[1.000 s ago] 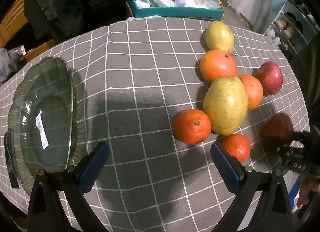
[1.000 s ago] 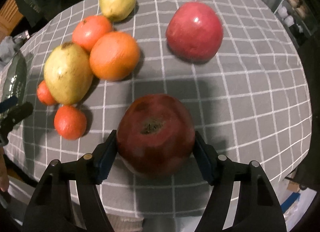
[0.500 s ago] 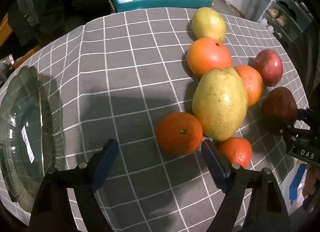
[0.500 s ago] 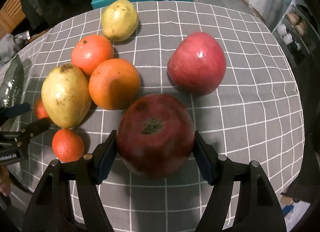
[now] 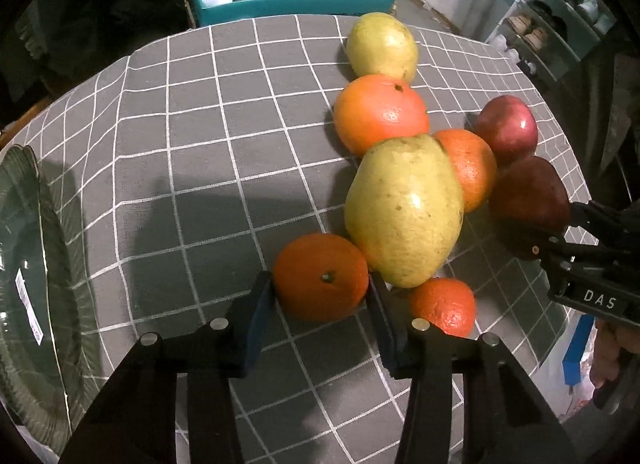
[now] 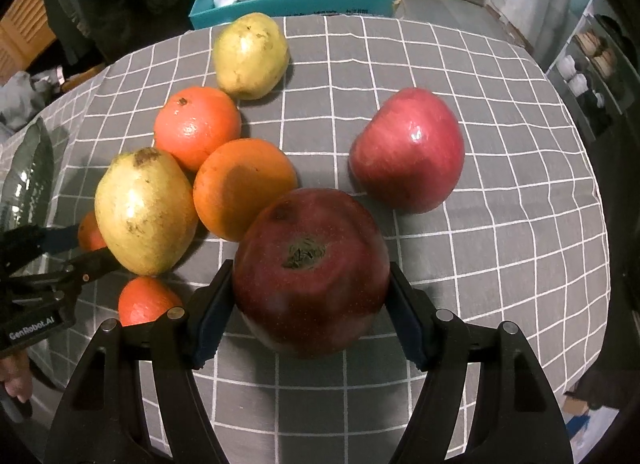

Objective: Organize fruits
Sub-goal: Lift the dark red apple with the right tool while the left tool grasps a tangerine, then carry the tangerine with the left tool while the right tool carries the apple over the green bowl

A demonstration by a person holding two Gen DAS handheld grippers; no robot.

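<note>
left wrist view: my left claw [image 5: 322,302] has its pads against both sides of a tangerine [image 5: 322,277] on the table [image 5: 192,132], clamped on it. the tangerine touches a big pear [image 5: 404,210]; a smaller tangerine [image 5: 444,306] sits just beside my right finger. behind lie two oranges [image 5: 380,114] and a second pear [image 5: 382,46] (a teal bin [image 5: 292,8] stands past the table edge). a glass plate [image 5: 28,284] is at far left.

right wrist view: my right claw [image 6: 310,314] is clamped on a dark apple [image 6: 310,270], held near an orange. a red apple [image 6: 408,150] rests beyond, apart from it.
</note>
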